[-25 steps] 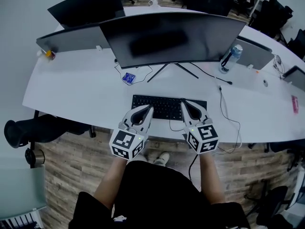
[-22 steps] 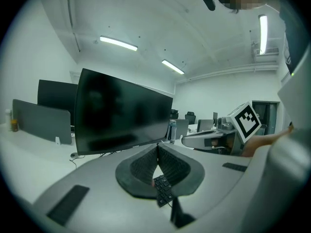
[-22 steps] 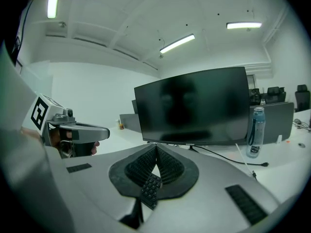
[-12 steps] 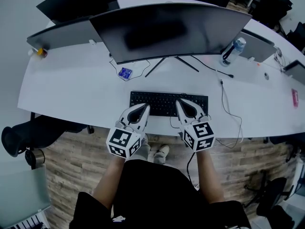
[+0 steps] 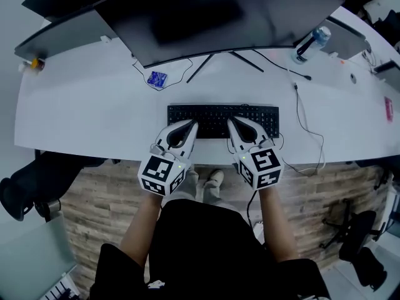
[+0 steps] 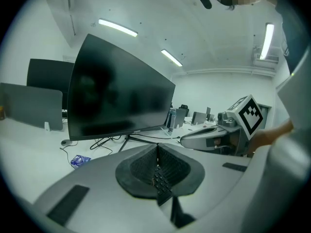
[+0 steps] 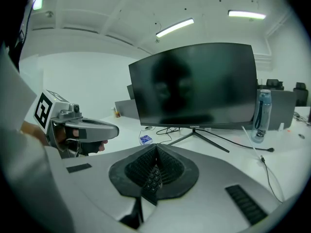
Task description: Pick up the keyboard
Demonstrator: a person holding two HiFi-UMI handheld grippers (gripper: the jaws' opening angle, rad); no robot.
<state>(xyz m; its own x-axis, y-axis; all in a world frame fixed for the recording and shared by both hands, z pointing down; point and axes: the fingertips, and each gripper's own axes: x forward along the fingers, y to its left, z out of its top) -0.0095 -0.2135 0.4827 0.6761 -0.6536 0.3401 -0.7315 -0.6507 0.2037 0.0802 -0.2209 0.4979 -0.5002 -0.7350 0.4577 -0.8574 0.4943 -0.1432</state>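
Observation:
A black keyboard [image 5: 215, 112] lies flat on the white desk [image 5: 94, 124], in front of the monitor stand. My left gripper [image 5: 192, 125] is shut, its tips over the keyboard's near edge, left of centre. Shut as well, my right gripper [image 5: 230, 121] has its tips over the near edge, right of centre. In the left gripper view the jaws [image 6: 157, 147] meet, with a sliver of keys [image 6: 162, 183] below them and nothing between them. The right gripper view shows the same: closed jaws [image 7: 156, 148] above a strip of keys [image 7: 151, 181]. Whether either gripper touches the keyboard I cannot tell.
A wide curved monitor [image 5: 206, 14] stands behind the keyboard. A blue packet [image 5: 157, 79] lies left of its stand, a water bottle [image 5: 312, 41] at the back right. A thin cable [image 5: 306, 130] trails right of the keyboard. An office chair [image 5: 25, 186] sits on the floor at left.
Both grippers have sunk toward the keyboard's near edge and stayed shut. The head view has shifted, so the desk and monitor sit higher in the frame.

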